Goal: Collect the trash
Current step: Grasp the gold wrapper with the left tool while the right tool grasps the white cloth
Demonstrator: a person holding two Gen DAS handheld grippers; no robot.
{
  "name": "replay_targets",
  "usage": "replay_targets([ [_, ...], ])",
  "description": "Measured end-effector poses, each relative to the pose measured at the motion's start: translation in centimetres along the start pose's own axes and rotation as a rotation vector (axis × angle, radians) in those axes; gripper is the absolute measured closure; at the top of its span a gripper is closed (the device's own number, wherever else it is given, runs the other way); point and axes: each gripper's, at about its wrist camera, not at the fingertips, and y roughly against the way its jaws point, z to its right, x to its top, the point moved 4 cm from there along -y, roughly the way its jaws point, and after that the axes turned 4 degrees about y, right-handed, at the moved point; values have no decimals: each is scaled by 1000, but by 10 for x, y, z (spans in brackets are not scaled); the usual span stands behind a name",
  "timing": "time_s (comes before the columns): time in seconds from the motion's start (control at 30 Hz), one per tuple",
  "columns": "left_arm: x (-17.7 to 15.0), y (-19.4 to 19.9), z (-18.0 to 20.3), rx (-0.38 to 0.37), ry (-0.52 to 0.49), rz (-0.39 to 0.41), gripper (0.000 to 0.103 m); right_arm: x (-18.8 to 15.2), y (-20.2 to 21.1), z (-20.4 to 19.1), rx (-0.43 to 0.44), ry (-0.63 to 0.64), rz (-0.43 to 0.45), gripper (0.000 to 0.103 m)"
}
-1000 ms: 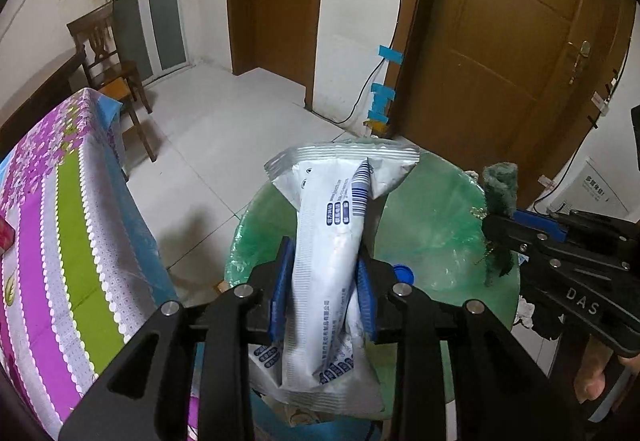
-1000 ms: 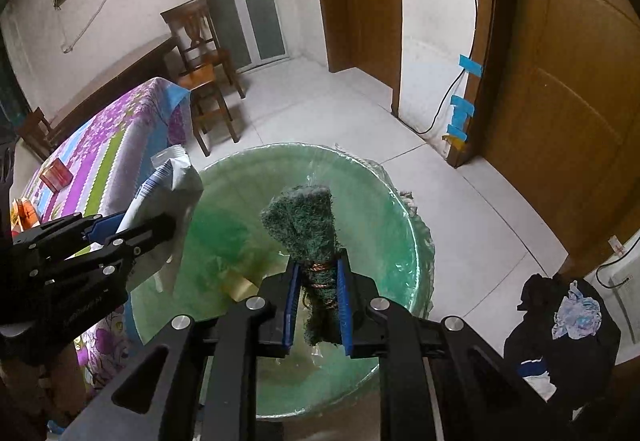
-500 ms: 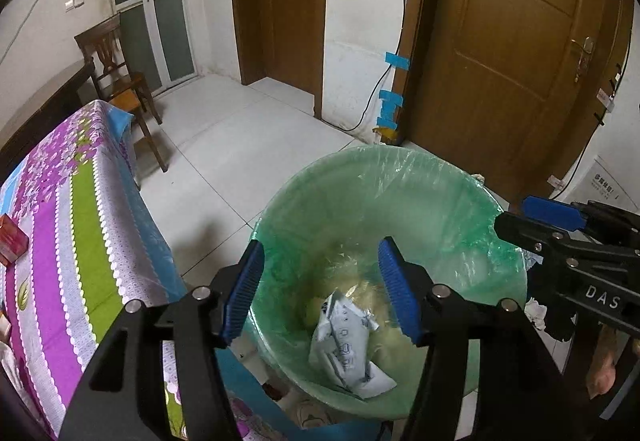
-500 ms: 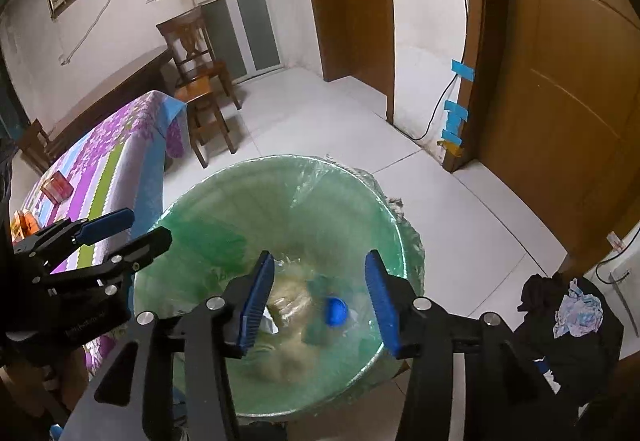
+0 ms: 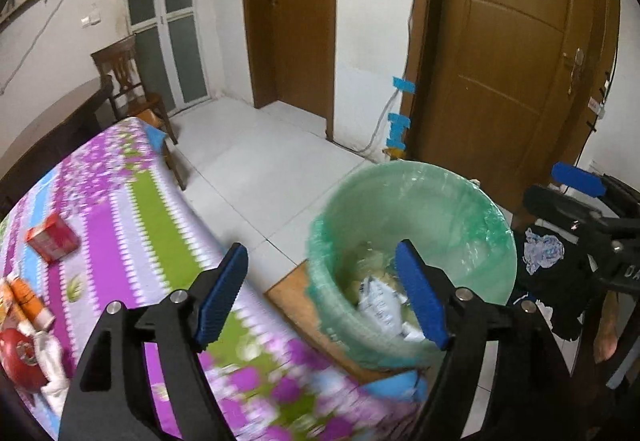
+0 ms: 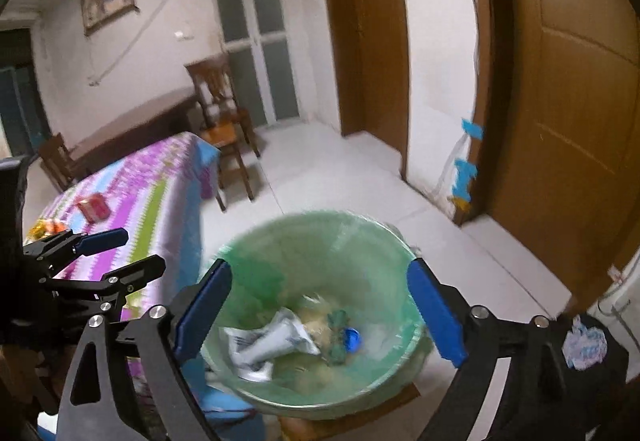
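A bin lined with a green bag [image 5: 436, 201] [image 6: 360, 237] stands on the floor beside the table. Inside it lie a white wrapper [image 5: 378, 307] [image 6: 268, 345], a dark green scouring pad [image 6: 338, 329] and a blue cap [image 6: 353, 339]. My left gripper [image 5: 324, 297] hangs above the bin's left rim, its jaws opening with nothing between them. My right gripper [image 6: 320, 315] is over the bin, jaws opening wide and empty. Each gripper shows in the other's view: the right gripper [image 5: 580, 197] at the right edge, the left gripper [image 6: 104, 253] at the left.
The table wears a purple, green and blue striped cloth [image 5: 120, 209] carrying a red box [image 5: 52, 237], an orange tube [image 5: 30, 301] and a red round item [image 5: 20, 353]. A wooden chair [image 6: 220, 121] stands behind it. Dark clothes [image 5: 552, 261] lie on the floor by brown doors [image 5: 512, 41].
Both grippers let go over the bin: the white wrapper and the green pad dropped in. The jaws spread wider, and both grippers have lifted and drawn back, the left swinging toward the table.
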Motion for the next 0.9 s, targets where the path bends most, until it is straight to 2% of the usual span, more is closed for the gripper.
replay_targets([
  [0.1,-8,26,-25,7,0,22,30,10,13,-39,84,42,52,10],
  [0.23,-21,57,-72,32,4,24,30,14,16,-88,181,108,54,9],
  [0.3,-28,72,-109,70,22,21,30,15,13,-111,218,138,45,9],
  [0.43,-41,93,-206,168,130,-22,30,13,1,-157,281,190,12,9],
  [0.53,-51,109,-304,273,281,-66,30,12,-11,-186,311,217,-11,9],
  [0.6,-53,117,-350,335,352,-74,30,12,-18,-206,333,232,-22,9],
  [0.63,-55,121,-378,368,397,-86,30,13,-22,-216,346,238,-27,9],
  [0.7,-61,120,-415,381,458,-132,30,14,-31,-233,368,250,-36,9],
  [0.77,-68,113,-438,379,492,-181,30,14,-42,-255,399,265,-50,9],
  [0.83,-75,101,-459,414,513,-249,30,13,-50,-278,421,288,-61,9],
  [0.9,-82,88,-465,409,514,-313,30,12,-57,-295,438,303,-72,9],
])
